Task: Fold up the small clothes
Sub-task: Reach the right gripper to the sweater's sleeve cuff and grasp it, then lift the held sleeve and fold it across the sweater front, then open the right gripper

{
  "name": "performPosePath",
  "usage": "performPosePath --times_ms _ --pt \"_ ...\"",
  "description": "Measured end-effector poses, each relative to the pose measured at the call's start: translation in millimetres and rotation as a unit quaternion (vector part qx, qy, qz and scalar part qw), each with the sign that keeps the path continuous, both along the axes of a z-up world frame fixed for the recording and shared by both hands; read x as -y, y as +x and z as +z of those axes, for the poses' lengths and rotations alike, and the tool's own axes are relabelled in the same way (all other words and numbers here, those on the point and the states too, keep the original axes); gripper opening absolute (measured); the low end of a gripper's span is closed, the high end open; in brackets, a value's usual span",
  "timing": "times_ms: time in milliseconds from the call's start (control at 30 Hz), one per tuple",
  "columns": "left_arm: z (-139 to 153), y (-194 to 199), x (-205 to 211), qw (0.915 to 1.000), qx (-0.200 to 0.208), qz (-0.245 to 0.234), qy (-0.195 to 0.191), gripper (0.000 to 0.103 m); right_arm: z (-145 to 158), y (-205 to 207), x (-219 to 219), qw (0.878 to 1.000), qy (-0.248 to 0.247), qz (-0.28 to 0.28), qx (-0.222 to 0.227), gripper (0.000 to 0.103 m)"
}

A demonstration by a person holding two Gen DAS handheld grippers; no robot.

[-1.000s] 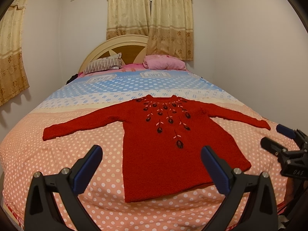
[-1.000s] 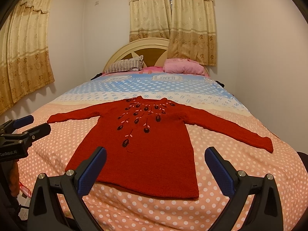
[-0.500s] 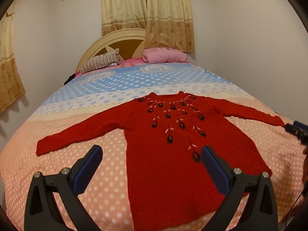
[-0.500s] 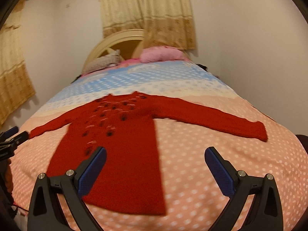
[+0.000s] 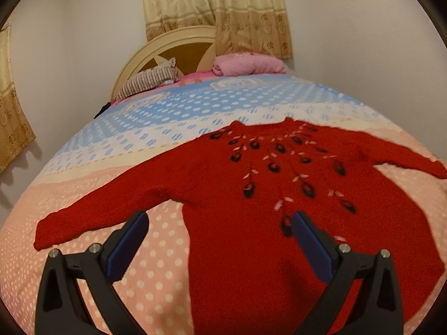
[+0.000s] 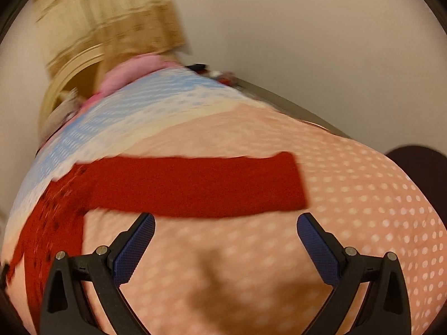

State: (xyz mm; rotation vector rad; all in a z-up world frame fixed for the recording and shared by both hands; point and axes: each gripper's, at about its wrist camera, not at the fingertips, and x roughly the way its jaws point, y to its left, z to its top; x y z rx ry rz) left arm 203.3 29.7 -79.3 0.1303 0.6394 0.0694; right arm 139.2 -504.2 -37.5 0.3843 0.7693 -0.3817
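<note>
A small red knit sweater [image 5: 251, 195] with dark embroidered leaves lies flat, face up, on the bed, both sleeves spread out. My left gripper [image 5: 220, 223] is open and empty, low over the sweater's left side near the armpit. My right gripper [image 6: 225, 224] is open and empty, just in front of the sweater's right sleeve [image 6: 195, 184], which lies straight across the blurred right wrist view. The sleeve's cuff [image 6: 293, 181] is at the right.
The bed [image 5: 83, 167] has a peach and blue polka-dot cover. A striped pillow [image 5: 148, 79] and a pink pillow [image 5: 248, 64] lie by the headboard [image 5: 167, 47]. Walls and curtains [image 5: 218, 8] stand behind. The bed's right edge [image 6: 293, 103] is near the wall.
Both grippers have moved forward and lower over the bed. The left has closed in on the sweater's body, the right has swung right toward the right sleeve. Both stay open.
</note>
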Motion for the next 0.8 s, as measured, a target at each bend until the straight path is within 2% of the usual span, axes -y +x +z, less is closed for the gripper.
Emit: performPosePath --times_ms 67,133,200,300,467,533,600,700,800 --pt "-5 9 -4 1.0 -0.005 0.004 0.007 0.103 -6 7 30 0.999 0.017 -0.03 -0.005 0.1" --pt "-9 15 -8 0.9999 -0.008 0.009 0.009 0.103 -12 14 52 0.998 0.034 -0.048 -0.011 0.093" --pt "-13 22 -15 0.9998 -0.013 0.016 0.007 0.103 -19 21 68 0.997 0.051 -0.056 -0.021 0.081" --pt "-19 30 -22 0.9994 -0.02 0.026 0.004 0.103 -29 33 81 0.996 0.062 -0.059 -0.035 0.072" --pt "-30 35 -29 0.9989 -0.033 0.034 -0.001 0.103 -46 46 86 0.994 0.085 -0.035 -0.05 0.056" --pt "-32 37 -32 0.9987 -0.037 0.036 0.001 0.103 -53 51 80 0.993 0.095 -0.028 -0.059 0.043" --pt "-34 39 -36 0.9985 -0.038 0.039 0.0 0.103 -55 54 73 0.995 0.071 -0.02 -0.065 0.028" --pt "-35 39 -43 0.998 -0.04 0.049 0.002 0.103 -49 57 66 0.996 0.064 -0.004 -0.066 0.012" --pt "-34 39 -52 0.9977 -0.04 0.055 -0.007 0.103 -33 61 59 0.997 0.06 0.007 -0.057 0.01"
